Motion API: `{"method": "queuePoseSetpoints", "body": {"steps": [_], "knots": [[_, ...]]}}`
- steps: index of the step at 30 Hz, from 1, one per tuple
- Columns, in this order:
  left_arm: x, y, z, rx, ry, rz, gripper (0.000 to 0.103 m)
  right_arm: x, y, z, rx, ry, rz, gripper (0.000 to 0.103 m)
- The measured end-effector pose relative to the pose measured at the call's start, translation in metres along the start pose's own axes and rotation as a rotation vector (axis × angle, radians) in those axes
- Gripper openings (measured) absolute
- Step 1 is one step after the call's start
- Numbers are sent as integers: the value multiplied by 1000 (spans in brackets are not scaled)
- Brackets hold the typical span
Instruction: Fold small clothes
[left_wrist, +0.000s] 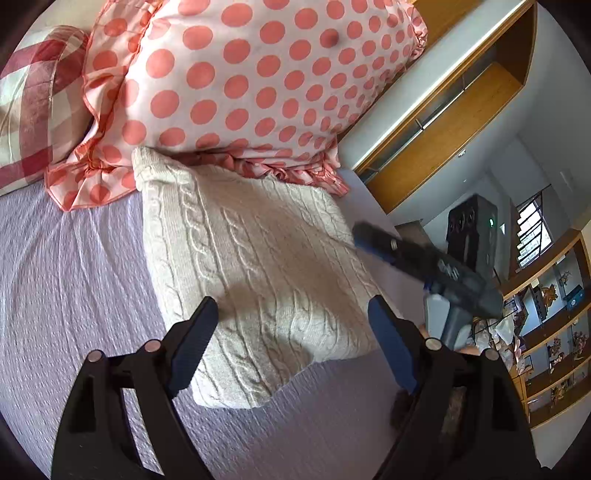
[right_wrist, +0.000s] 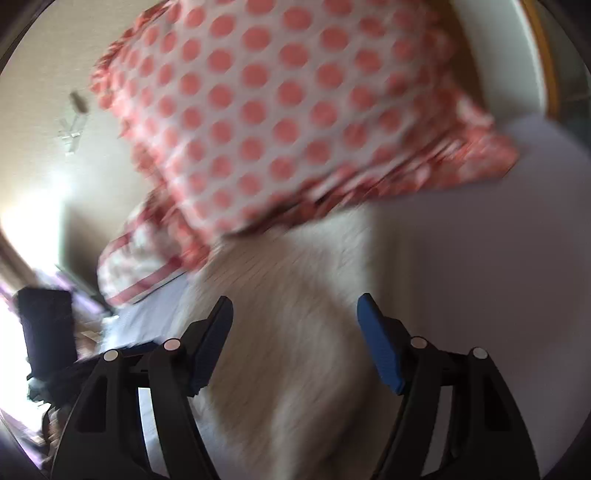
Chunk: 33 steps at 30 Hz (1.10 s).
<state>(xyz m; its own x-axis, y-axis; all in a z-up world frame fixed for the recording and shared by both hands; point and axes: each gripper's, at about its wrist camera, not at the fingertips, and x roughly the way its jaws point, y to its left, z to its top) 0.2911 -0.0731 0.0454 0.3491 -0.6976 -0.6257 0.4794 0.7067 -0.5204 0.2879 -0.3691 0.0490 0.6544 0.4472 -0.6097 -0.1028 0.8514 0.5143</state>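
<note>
A cream cable-knit sweater (left_wrist: 255, 266) lies folded into a rectangle on the lilac bedspread (left_wrist: 74, 266), its far end against the polka-dot pillow. My left gripper (left_wrist: 295, 310) is open and empty just above the sweater's near end. My right gripper shows in the left wrist view (left_wrist: 373, 240) at the sweater's right edge, blurred. In the right wrist view, which is motion-blurred, my right gripper (right_wrist: 295, 310) is open and empty above the sweater (right_wrist: 295, 295).
A pink polka-dot pillow (left_wrist: 255, 74) and a red checked pillow (left_wrist: 33, 103) lie at the head of the bed. A wooden wardrobe (left_wrist: 443, 136) and shelves (left_wrist: 554, 332) stand to the right, beyond the bed's edge.
</note>
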Motion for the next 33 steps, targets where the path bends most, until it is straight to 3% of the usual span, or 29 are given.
{"method": "queuePoseSetpoints", "body": {"steps": [2,4,5,6,7,8,12,14,17,18,19,21,23,26,28,31,32,33], "knots": [[-1,1,0,1,-2,2,82,6,-6,13,5,8,-45,70],[-3,0,-3,4,1,8,83,19,-11,22,4,46,-106,61],[-3,0,-3,7,2,13,82,30,-14,24,-5,86,-136,50],[-2,0,-3,9,3,16,82,41,-16,23,-11,131,-164,30],[-3,0,-3,11,3,17,83,49,-18,22,-18,152,-169,25],[-3,0,-3,14,1,22,83,52,-16,21,-39,154,-164,19],[-5,-2,1,41,-38,61,84,40,1,42,-107,33,-195,13],[-6,-2,1,42,-41,67,84,45,-3,52,-102,26,-212,13],[-7,-1,-1,56,-42,86,84,75,-17,45,-120,134,-296,14],[-7,-1,0,59,-45,90,84,74,-17,43,-128,127,-304,17],[-8,-1,1,63,-50,88,84,62,-15,44,-115,93,-276,18],[-11,-3,5,67,-69,75,84,35,-8,45,-95,38,-216,36],[-9,-6,11,61,-82,42,84,1,8,37,-115,-11,-83,46],[0,-14,19,66,-89,-3,84,-24,32,12,-176,35,44,46],[13,-20,22,63,-82,-22,85,-20,41,-5,-202,91,65,47],[45,-16,22,52,-12,83,87,17,15,-24,-171,213,-122,49],[63,-11,19,52,40,130,86,20,6,-25,-142,204,-91,48],[65,-16,16,92,23,167,86,17,-3,-22,-100,183,-46,47]]}}
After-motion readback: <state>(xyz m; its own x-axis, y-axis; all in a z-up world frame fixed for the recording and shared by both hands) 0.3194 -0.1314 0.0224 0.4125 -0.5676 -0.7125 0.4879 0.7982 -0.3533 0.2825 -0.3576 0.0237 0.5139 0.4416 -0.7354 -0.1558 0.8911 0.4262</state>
